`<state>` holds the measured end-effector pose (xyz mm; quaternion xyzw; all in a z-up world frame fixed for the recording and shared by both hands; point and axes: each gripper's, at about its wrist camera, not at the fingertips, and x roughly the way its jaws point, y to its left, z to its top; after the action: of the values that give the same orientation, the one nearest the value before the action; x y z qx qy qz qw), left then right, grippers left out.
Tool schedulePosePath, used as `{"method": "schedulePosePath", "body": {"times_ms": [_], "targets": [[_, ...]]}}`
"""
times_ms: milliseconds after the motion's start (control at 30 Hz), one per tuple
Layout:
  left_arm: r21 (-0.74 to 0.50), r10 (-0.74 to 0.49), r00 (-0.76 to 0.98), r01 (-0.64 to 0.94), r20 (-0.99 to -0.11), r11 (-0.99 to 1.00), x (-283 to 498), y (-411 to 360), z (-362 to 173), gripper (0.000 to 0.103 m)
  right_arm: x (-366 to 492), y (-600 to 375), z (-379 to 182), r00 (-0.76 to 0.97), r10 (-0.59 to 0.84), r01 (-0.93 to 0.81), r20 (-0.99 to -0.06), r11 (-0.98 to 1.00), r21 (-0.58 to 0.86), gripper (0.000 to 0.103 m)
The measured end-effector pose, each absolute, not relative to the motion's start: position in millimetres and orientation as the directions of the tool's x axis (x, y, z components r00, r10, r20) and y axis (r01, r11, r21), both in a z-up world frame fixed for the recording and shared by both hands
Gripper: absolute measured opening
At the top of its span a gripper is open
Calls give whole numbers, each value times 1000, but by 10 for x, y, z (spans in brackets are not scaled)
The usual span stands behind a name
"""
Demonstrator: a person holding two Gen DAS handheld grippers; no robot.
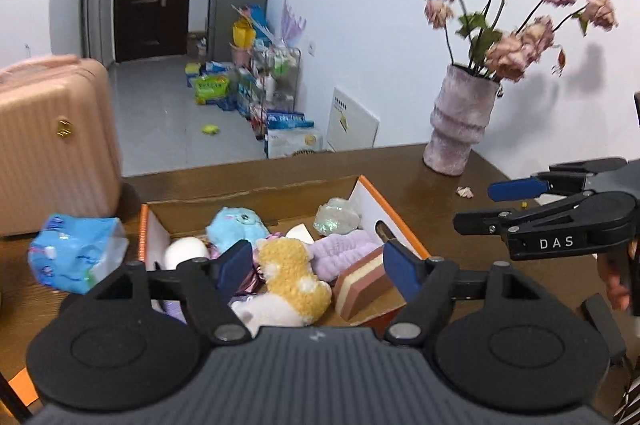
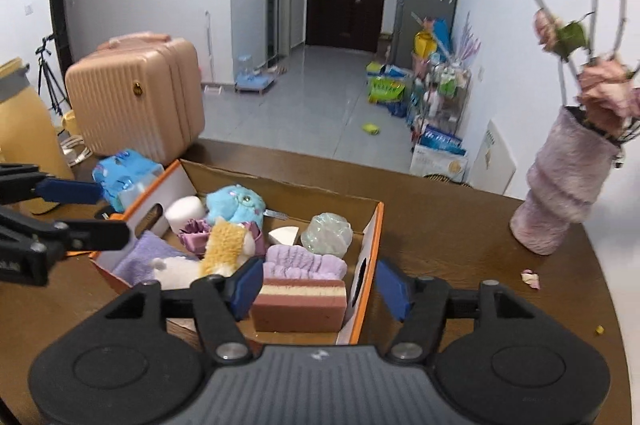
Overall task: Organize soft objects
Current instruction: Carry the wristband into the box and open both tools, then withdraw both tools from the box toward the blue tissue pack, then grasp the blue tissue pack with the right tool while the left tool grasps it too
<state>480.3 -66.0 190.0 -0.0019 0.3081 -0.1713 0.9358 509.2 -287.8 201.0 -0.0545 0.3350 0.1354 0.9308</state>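
- an open cardboard box (image 2: 370,249) with orange edges and white side walls sits on the brown wooden tabletop (image 2: 452,225); an oval hand-hole is cut in each short wall.
- inside the box, a fluffy blue plush (image 2: 236,203) lies at the back beside a smooth white cylinder of foam (image 2: 185,211).
- a yellow-and-white fleecy plush toy (image 1: 294,275) lies across the middle, with a shiny purple satin bow (image 2: 195,229) just beside it.
- a ribbed lilac headband (image 2: 306,261) of soft terry rests against a block sponge (image 2: 300,303) layered in brown, cream and pink.
- a pale green mesh bath pouf (image 2: 327,229) sits in the far corner, near a white wedge-shaped makeup sponge (image 2: 283,235).
- a folded purple cloth (image 2: 142,261) fills the left end.
- outside the box, a crinkled blue plastic tissue pack (image 1: 76,253) lies on the tabletop by a ribbed pink suitcase (image 1: 52,145).
- a fuzzy lilac vase (image 1: 460,119) of dried pink flowers stands well apart to the right.
- the left tool (image 1: 316,267) hangs spread wide above the box's contents, pinching nothing.
- the right tool (image 2: 318,287) is likewise spread, its blue pads straddling the box's right wall, empty.
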Motion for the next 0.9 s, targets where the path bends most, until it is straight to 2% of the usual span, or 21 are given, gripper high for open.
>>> {"method": "schedulePosePath", "body": {"times_ms": [67,133,200,400,500,600,667,767,900], "targets": [[-75,-293,789,301,-541,951,4601,-634,1968,83,4901,-2913,2056,762,230,-279,-606,960,13,63],[-43,-258,830,272,-494,961,4333,-583,1951,90,4681,-2938,2042,788,253,-280,-562,959,38,68],[-64,-263,839,265,-477,962,4044,-509,1854,91,4387,-2953,1955,820,264,-271,-507,961,63,74],[-83,-225,888,210,-400,974,2884,-361,1214,98,3219,-3021,1392,881,279,-254,-383,960,116,77],[-91,-206,882,185,-424,979,2354,-323,854,100,2566,-2980,1040,911,236,-215,-338,972,98,83],[-133,-214,838,169,-503,977,2002,-284,567,100,2064,-2989,715,908,211,-162,-363,973,162,83],[-115,-213,811,179,-544,977,1920,-286,487,100,1934,-2995,550,883,245,-182,-400,965,191,84],[-76,-195,818,183,-541,980,1975,-318,500,100,1964,-2956,495,880,218,-173,-423,975,141,84],[-119,-229,832,195,-506,973,2121,-388,568,100,2057,-2994,479,873,264,-181,-409,956,229,78]]}}
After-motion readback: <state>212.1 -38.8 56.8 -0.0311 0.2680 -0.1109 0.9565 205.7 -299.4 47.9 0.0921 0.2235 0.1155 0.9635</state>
